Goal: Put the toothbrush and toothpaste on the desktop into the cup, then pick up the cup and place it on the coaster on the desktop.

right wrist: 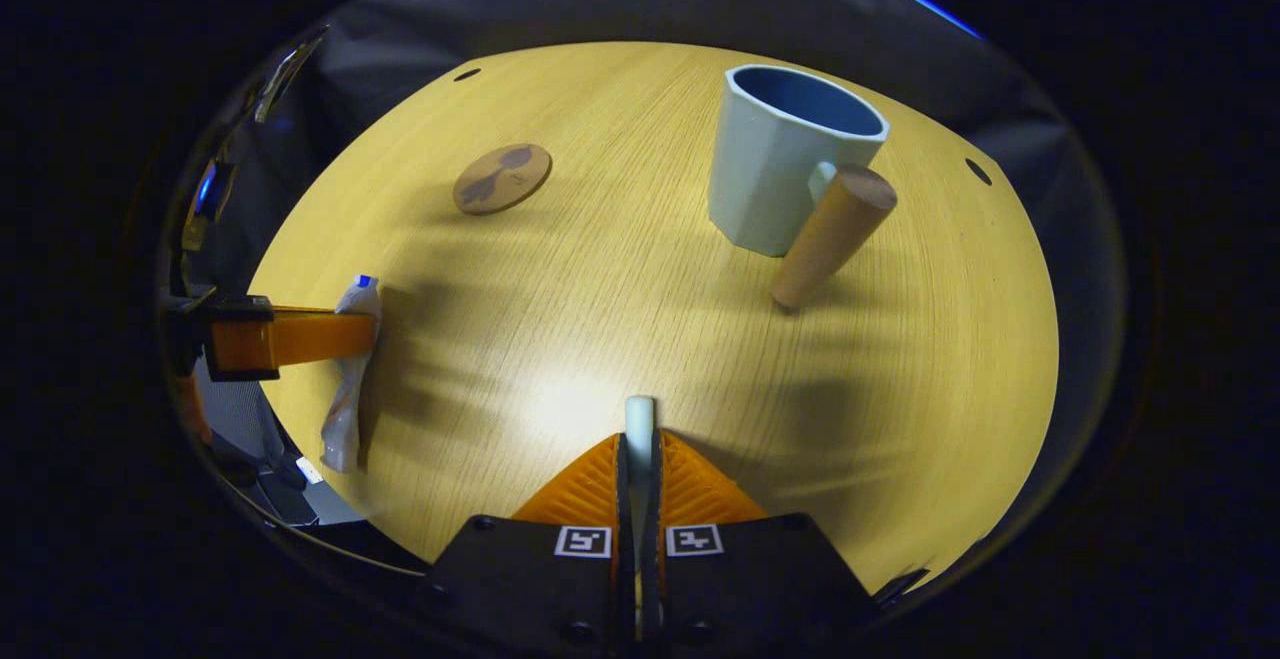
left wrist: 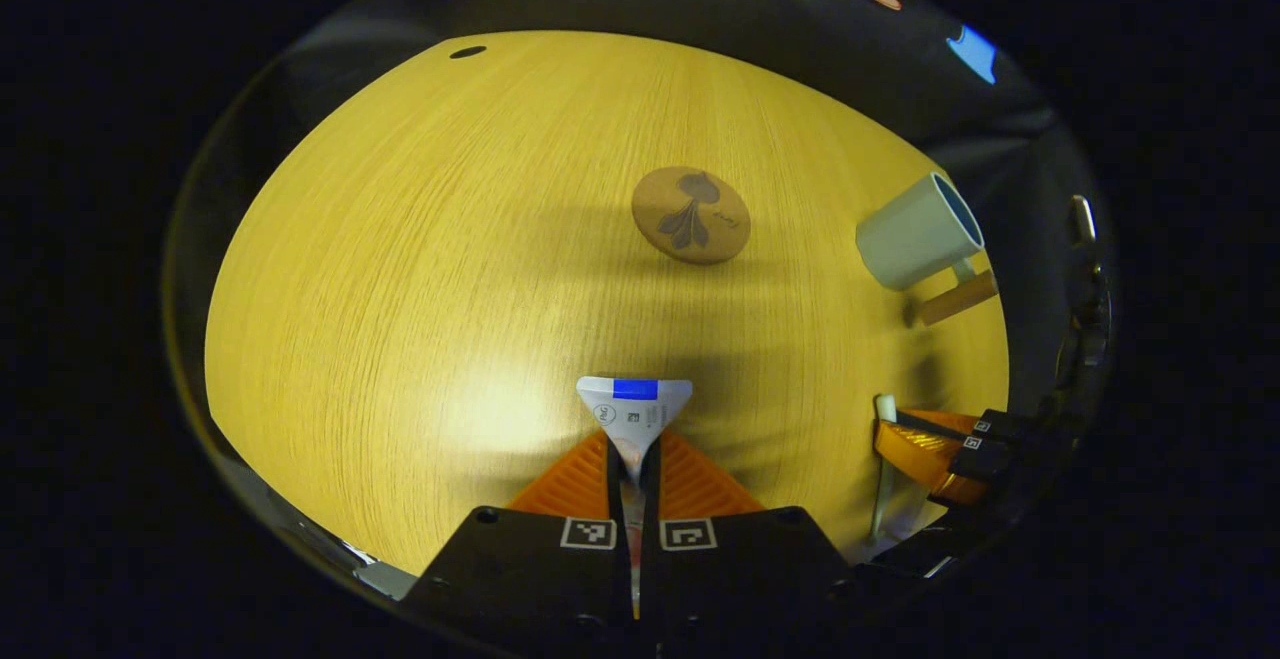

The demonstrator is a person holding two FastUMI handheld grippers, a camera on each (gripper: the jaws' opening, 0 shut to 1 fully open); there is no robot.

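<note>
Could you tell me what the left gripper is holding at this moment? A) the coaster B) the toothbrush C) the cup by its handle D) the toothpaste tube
D: in the left gripper view the left gripper has both fingers pressed on the flat crimped end of the toothpaste tube, while the cup and the coaster sit apart on the table.

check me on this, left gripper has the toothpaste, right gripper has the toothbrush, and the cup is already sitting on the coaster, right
Not quite. The cup stands on the bare desktop, well apart from the coaster, as the right gripper view shows. The rest holds: the left gripper is shut on the toothpaste and the right gripper on the toothbrush.
</note>
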